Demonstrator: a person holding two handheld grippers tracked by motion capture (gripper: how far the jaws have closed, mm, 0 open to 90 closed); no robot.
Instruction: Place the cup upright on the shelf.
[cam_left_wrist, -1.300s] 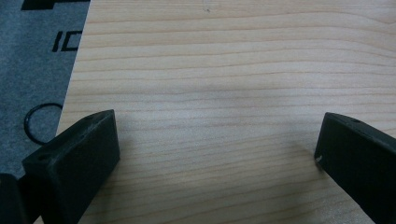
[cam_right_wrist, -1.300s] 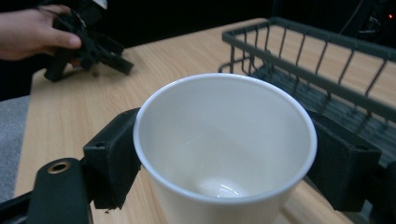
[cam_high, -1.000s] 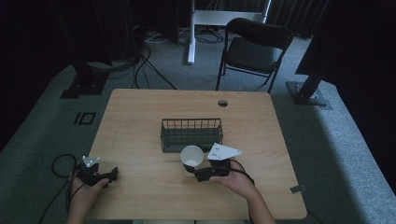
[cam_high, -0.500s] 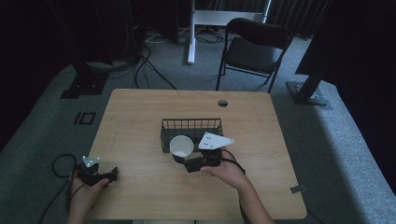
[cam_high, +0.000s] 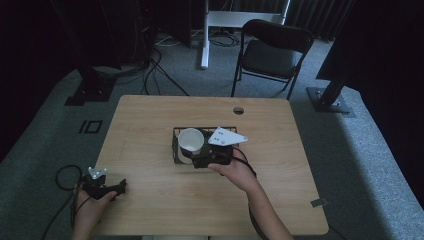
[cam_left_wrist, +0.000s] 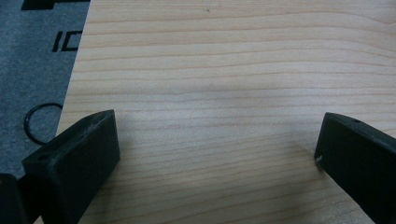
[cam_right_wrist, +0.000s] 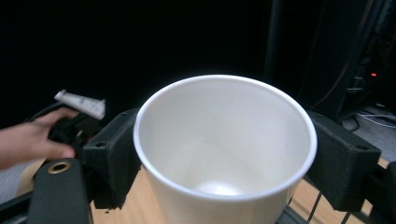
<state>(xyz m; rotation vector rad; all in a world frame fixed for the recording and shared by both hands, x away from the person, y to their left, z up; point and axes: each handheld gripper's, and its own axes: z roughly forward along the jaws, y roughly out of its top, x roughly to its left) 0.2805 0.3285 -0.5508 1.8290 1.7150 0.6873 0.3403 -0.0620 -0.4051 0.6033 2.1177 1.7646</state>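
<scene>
The right gripper (cam_high: 196, 159) is clamped on a white paper cup (cam_high: 190, 142), one jaw pressed to each side of its wall, and holds it over the near left part of the black wire basket (cam_high: 226, 131) that stands mid-table. The work looks well along: the cup is lifted and brought to the basket, and what seems left is to lower it inside and let go. Whether its base has already passed the basket rim cannot be told.

The left gripper (cam_high: 119, 187) rests at the near left corner of the table (cam_high: 150, 115), well apart from the cup, its jaws spread wide with nothing between them.

The right gripper view looks down into the cup (cam_right_wrist: 224, 144), which is empty, and shows a bit of basket wire under it, plus the person's other hand (cam_right_wrist: 32, 137) farther off. The left gripper view shows bare wood grain between its jaws and a loop of cable (cam_left_wrist: 39, 122) on the grey floor (cam_left_wrist: 37, 70) beyond the table edge.
</scene>
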